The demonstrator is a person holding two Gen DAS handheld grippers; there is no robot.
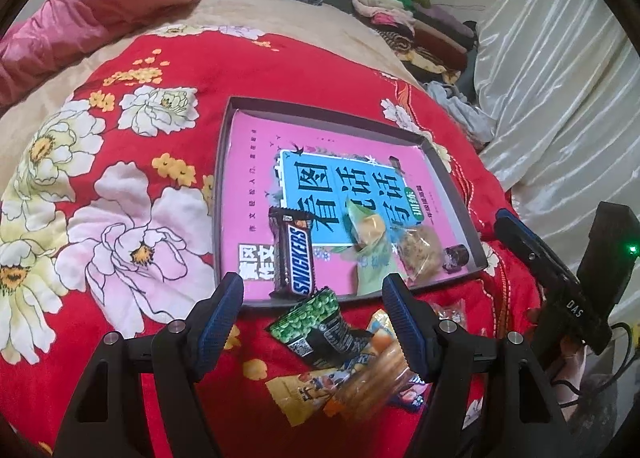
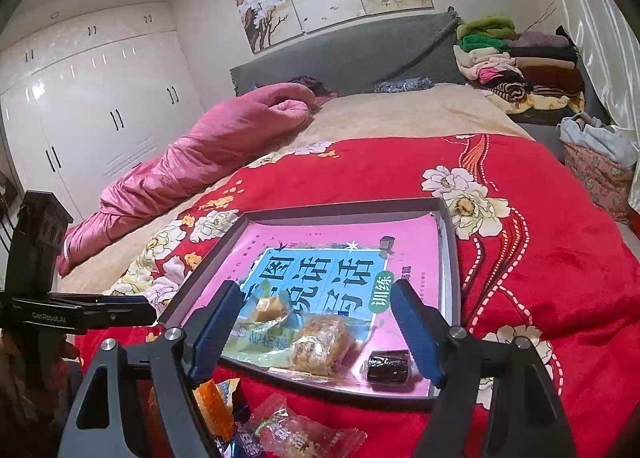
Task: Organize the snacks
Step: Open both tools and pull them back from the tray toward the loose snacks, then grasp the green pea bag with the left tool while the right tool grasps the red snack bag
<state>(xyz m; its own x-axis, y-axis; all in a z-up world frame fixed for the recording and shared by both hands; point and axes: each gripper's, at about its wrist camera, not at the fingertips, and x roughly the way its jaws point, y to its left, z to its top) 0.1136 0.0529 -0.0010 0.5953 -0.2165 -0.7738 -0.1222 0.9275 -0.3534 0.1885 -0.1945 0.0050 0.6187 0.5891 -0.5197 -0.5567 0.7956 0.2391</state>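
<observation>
A shallow dark tray [image 1: 228,162] lined with a pink book lies on the red flowered blanket. In it are a Snickers bar [image 1: 294,256], a yellow candy on a green wrapper [image 1: 368,230], a flaky pastry [image 1: 420,248] and a small dark candy [image 1: 456,256]. My left gripper [image 1: 314,326] is open above a green pea packet [image 1: 320,322] and an orange sausage packet [image 1: 360,382] on the blanket, touching neither. My right gripper [image 2: 316,332] is open over the tray's near edge [image 2: 332,394], above the pastry [image 2: 320,344], the yellow candy [image 2: 272,308] and the dark candy [image 2: 388,366].
More wrapped snacks [image 2: 304,434] lie on the blanket in front of the tray. A pink quilt [image 2: 192,162] is bunched at the left, folded clothes [image 2: 520,62] are stacked by the headboard, and white wardrobes [image 2: 100,106] line the wall.
</observation>
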